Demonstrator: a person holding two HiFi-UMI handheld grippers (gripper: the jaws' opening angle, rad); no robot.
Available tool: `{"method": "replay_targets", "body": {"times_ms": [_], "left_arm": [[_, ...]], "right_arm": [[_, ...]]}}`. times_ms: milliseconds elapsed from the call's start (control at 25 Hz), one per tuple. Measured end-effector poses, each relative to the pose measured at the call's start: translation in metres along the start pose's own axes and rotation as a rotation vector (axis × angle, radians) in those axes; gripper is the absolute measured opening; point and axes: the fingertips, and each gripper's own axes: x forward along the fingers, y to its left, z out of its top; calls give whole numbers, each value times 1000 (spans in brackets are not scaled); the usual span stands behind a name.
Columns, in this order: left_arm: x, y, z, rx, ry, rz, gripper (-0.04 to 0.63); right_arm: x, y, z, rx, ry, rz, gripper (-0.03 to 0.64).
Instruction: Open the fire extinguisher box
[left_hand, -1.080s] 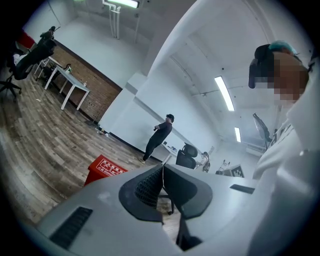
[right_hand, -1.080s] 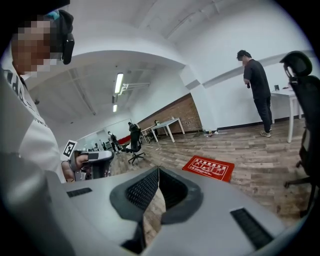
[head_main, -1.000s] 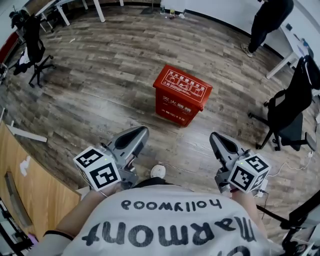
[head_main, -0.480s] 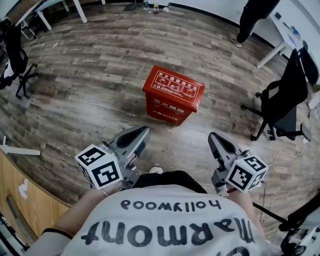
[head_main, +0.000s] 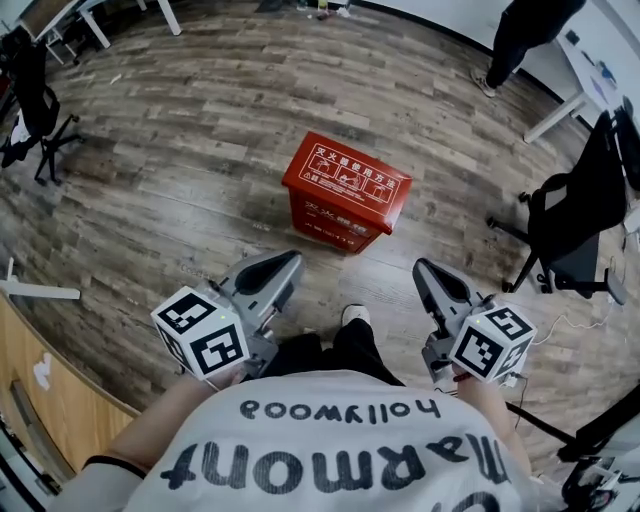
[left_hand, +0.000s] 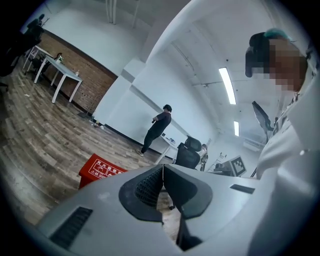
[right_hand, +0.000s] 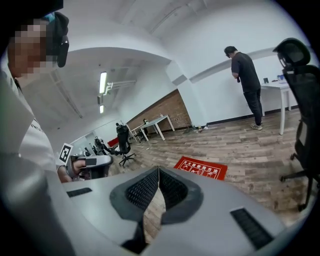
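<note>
**Closed box ahead of two clenched, empty claws.**
The red box (head_main: 345, 195) stands on the floor (head_main: 180, 150), ahead of and between the left claw (head_main: 288, 262) and right claw (head_main: 424, 268), apart from both. Its lid's long axis runs across the head view. The left claw appears slightly nearer. The shut lid hides any contents.
</note>
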Motion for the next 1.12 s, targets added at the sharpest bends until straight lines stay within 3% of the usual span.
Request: {"method": "replay_targets", "body": {"times_ms": [80, 280, 520, 760, 920, 1120], "left_arm": [[10, -2, 1, 12, 3, 15, 9], [44, -19, -1, 137, 45, 20, 9], [87, -25, 11, 94, 20, 35, 9], [125, -29, 20, 198, 41, 49, 9], [143, -33, 25, 194, 35, 29, 9], [153, -23, 25, 186, 26, 89, 9]], "right_arm": [[1, -13, 6, -12, 9, 6, 9], [0, -48, 20, 24, 15, 23, 9], [1, -90, 44, -8, 28, 40, 9], [5, -136, 65, -35, 33, 43, 9], [12, -152, 71, -40, 49, 74, 9], [24, -163, 60, -26, 88, 105, 9]]}}
